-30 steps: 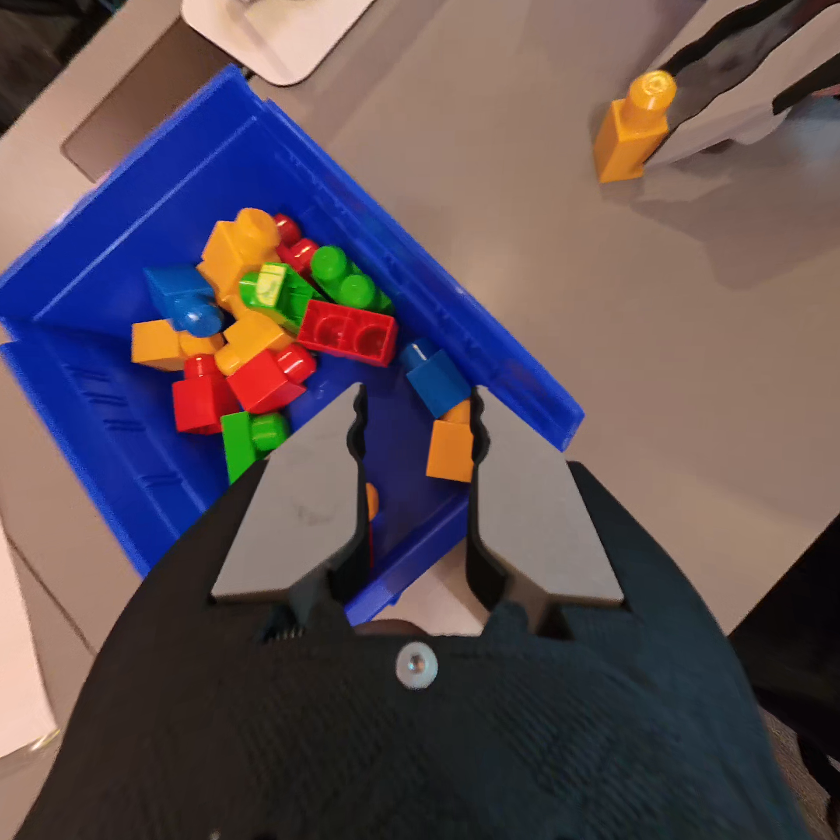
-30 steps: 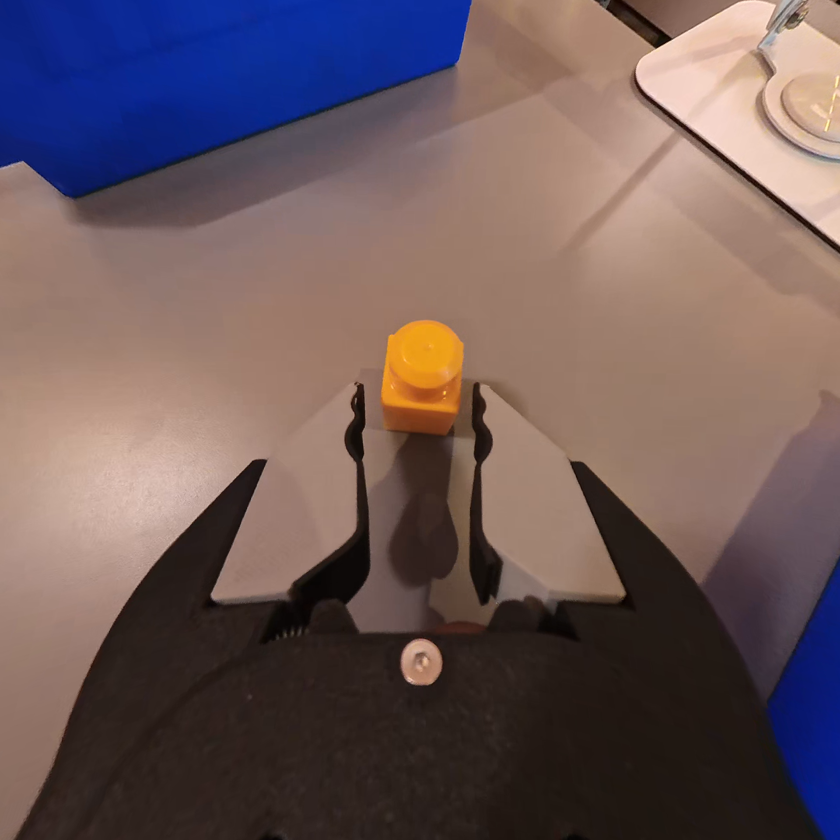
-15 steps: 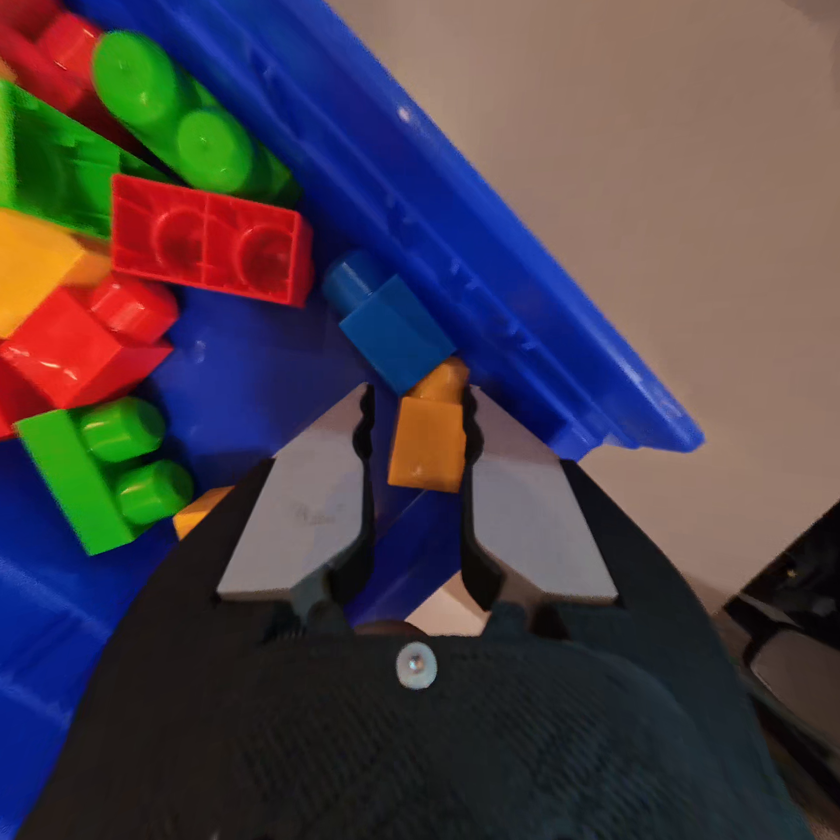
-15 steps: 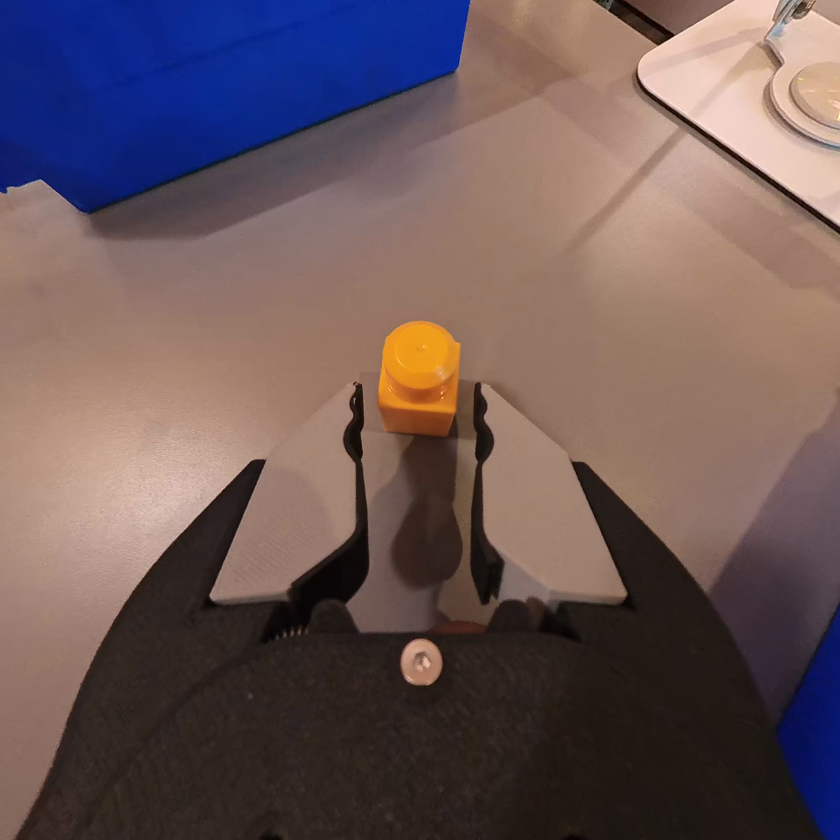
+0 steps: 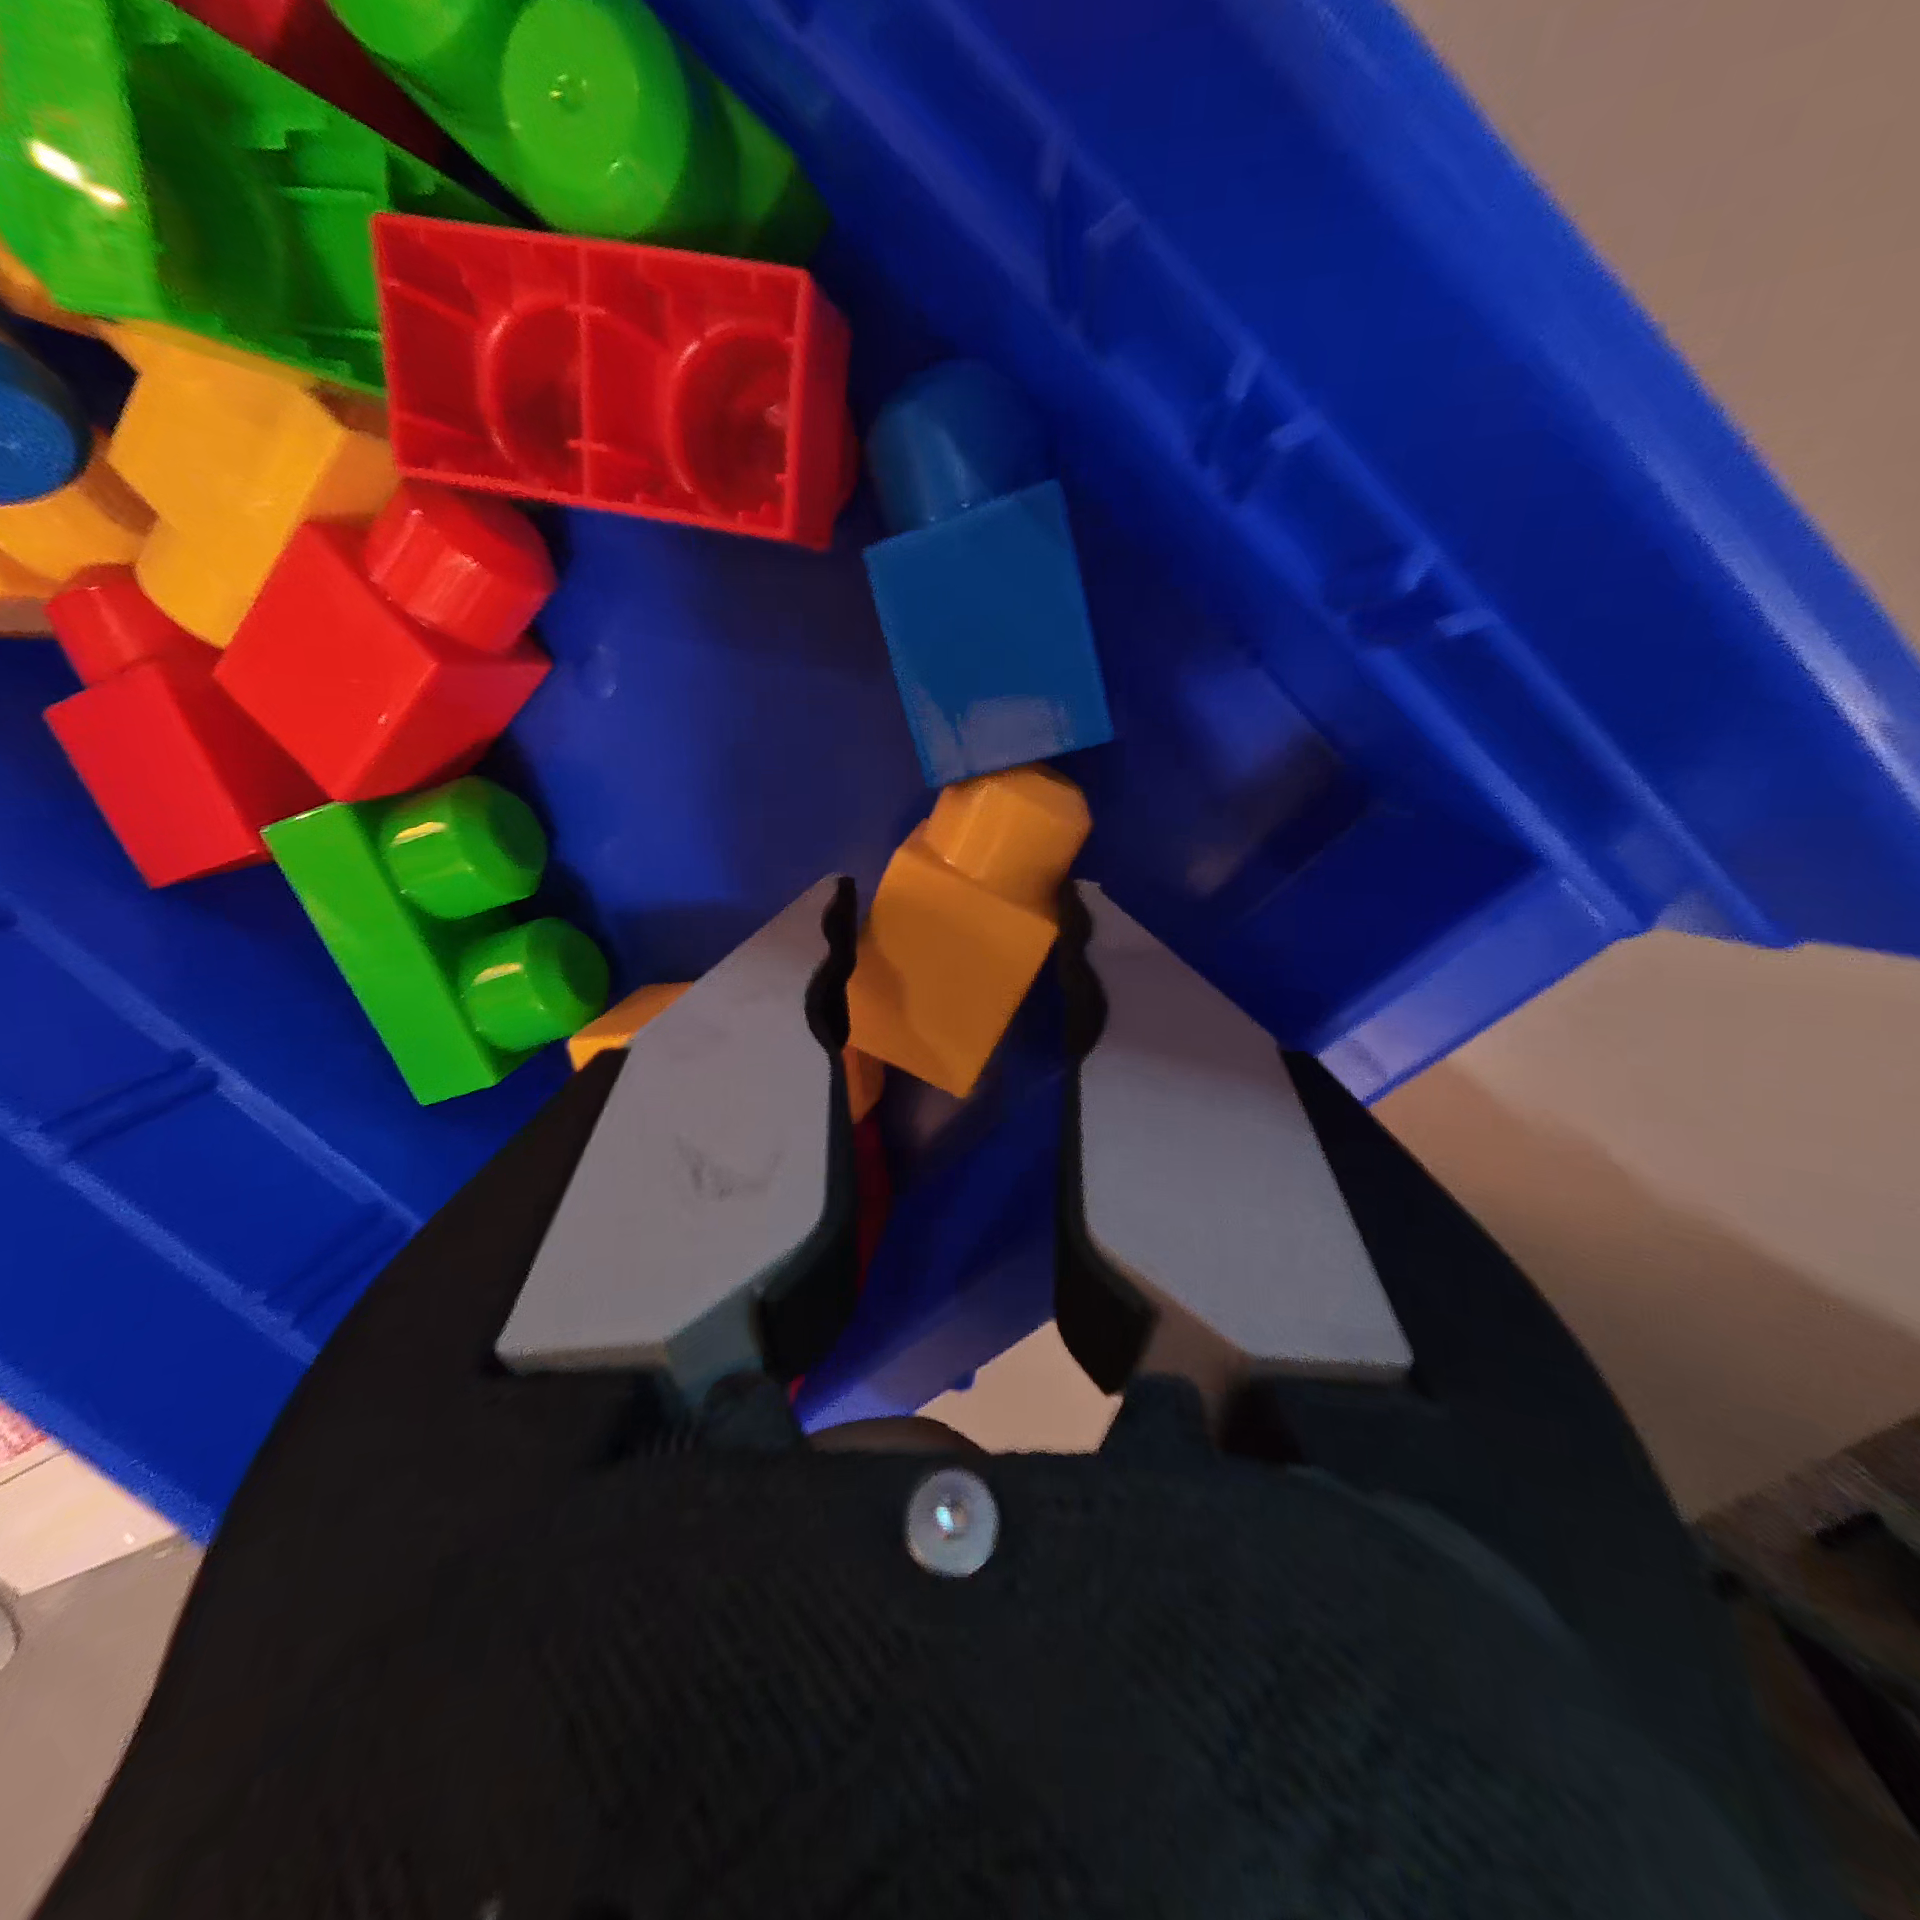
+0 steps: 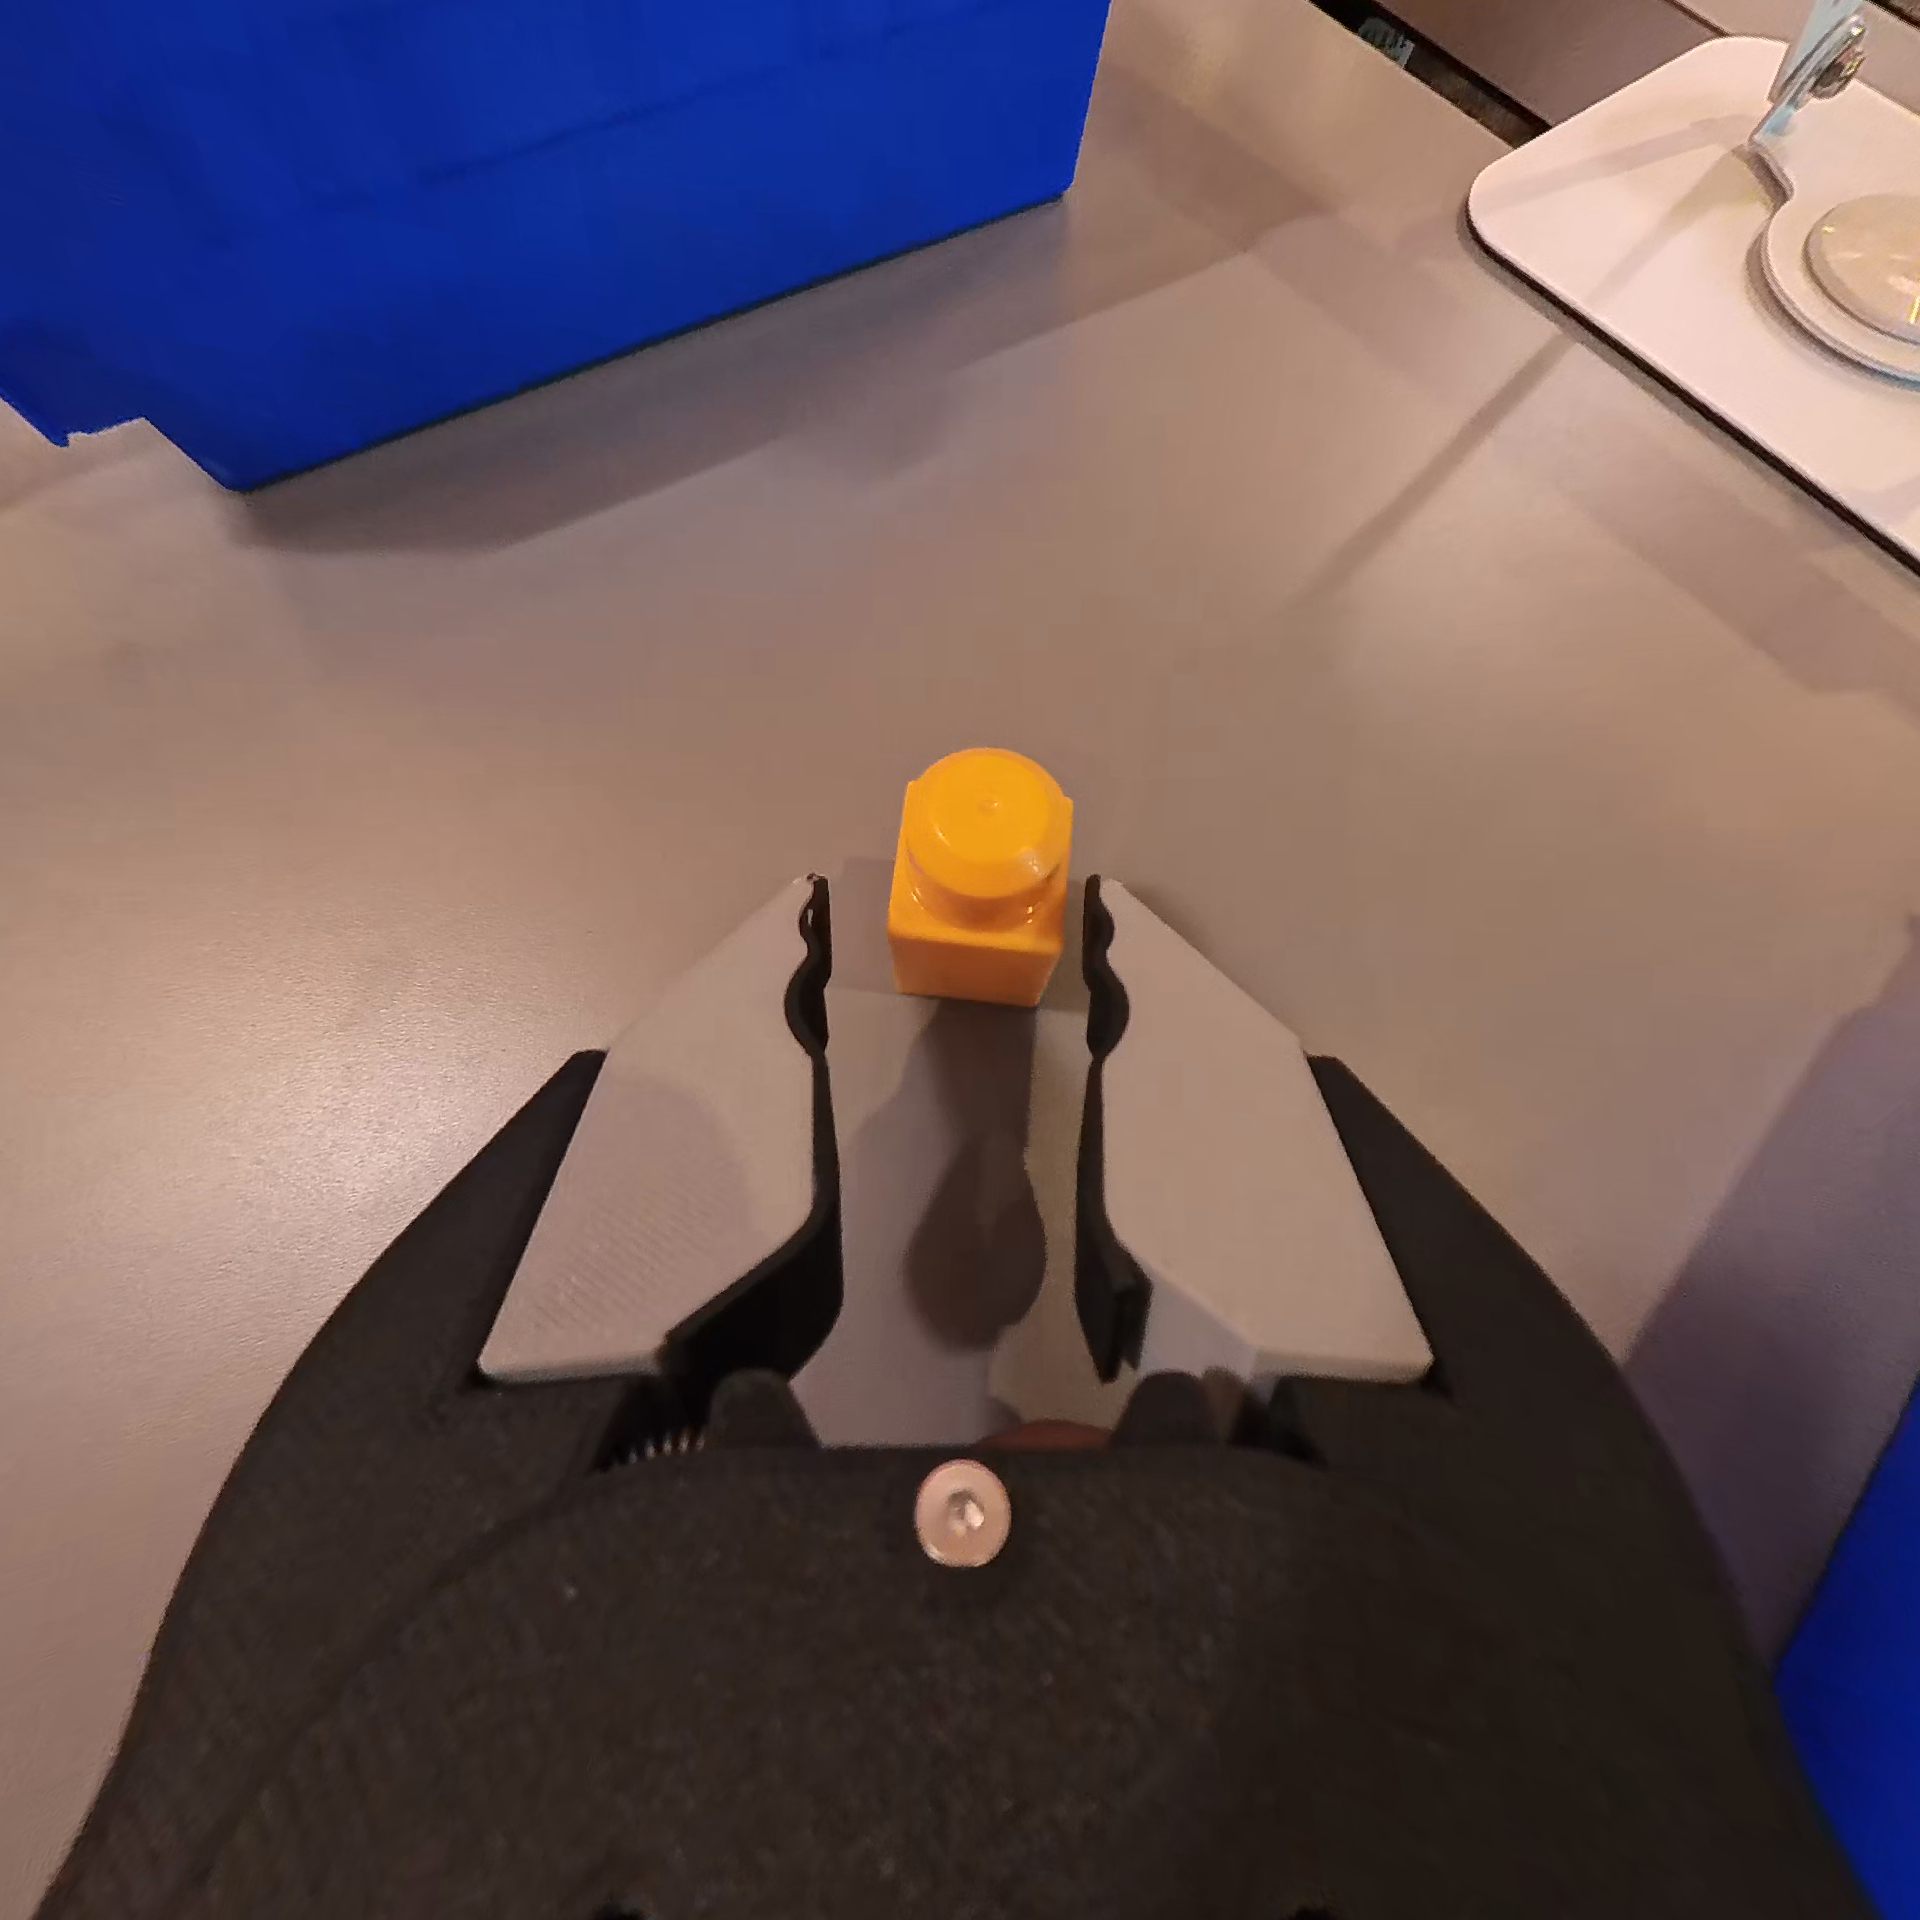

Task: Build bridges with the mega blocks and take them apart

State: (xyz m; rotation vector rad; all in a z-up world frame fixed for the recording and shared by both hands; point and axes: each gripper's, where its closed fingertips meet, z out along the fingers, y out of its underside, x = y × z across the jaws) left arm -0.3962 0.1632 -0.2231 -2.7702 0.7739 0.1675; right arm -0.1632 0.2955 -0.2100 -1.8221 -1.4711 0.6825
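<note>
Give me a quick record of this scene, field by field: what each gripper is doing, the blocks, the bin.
Left gripper: inside the blue bin, fingers closed on a tilted orange one-stud block.
Right gripper: fingers open, not touching the upright orange block on the table that stands between the tips.
Blue block: in the bin, touching the held block's stud.
Other bin blocks: red two-stud block underside up, green two-stud block, more red, green, orange.
Table: grey.
</note>
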